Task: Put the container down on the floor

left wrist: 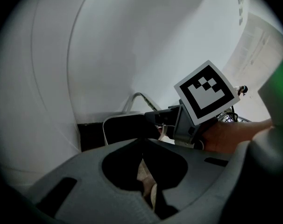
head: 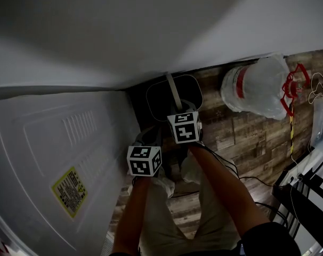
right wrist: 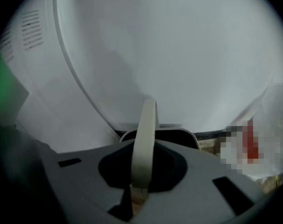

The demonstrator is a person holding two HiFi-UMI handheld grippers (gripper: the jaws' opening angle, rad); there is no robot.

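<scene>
- White appliance panel with vent slots and a yellow label, filling the left.
- Plastic-wrapped jug with a red band, upper right.

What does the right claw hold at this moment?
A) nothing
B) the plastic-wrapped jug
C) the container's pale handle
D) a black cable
C: in the right gripper view the pale handle rises from between the shut jaws of the right claw and arches over the container.
</scene>
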